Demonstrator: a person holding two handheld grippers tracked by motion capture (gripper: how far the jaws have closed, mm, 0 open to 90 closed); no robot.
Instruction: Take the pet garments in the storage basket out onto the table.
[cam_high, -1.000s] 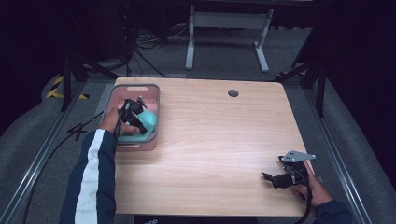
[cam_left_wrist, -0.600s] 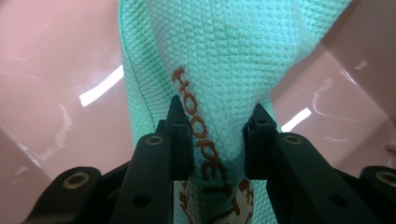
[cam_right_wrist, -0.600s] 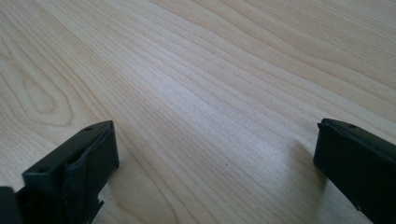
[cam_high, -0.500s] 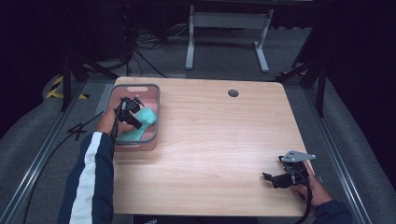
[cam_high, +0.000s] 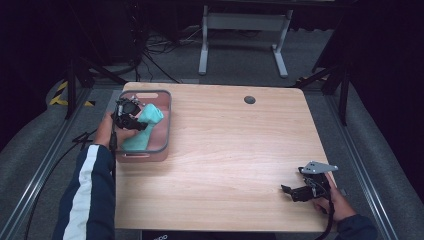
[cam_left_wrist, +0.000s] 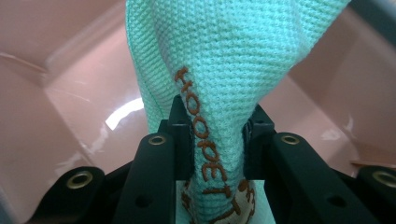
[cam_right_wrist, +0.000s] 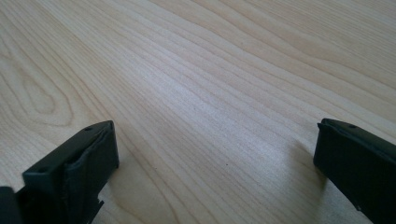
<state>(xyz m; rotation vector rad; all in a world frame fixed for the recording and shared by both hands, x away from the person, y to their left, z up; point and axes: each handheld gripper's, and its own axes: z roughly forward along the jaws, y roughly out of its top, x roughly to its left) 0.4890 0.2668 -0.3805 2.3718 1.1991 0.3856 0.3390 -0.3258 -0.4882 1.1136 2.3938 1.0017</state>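
A mint-green woven cloth (cam_high: 144, 125) with brown lettering hangs over the pink bin (cam_high: 159, 145) at the table's left side. My left gripper (cam_high: 134, 121) is shut on the cloth, and part of the fabric is lifted above the bin's floor. In the left gripper view the cloth (cam_left_wrist: 219, 88) is pinched between both black jaws, with the bin's pink walls (cam_left_wrist: 65, 93) behind it. My right gripper (cam_high: 295, 191) rests low near the table's front right corner, open. In the right gripper view its jaws stand wide apart over bare wood (cam_right_wrist: 210, 102).
The wooden table (cam_high: 225, 150) has a round cable hole (cam_high: 249, 99) at the back. A grey metal stand (cam_high: 240, 35) and black cables lie on the floor beyond the far edge. A sleeve with a white stripe (cam_high: 82, 200) comes in at bottom left.
My left gripper has drawn back toward the bin's left side and risen, pulling the green cloth up with it. The right gripper has stayed where it was.
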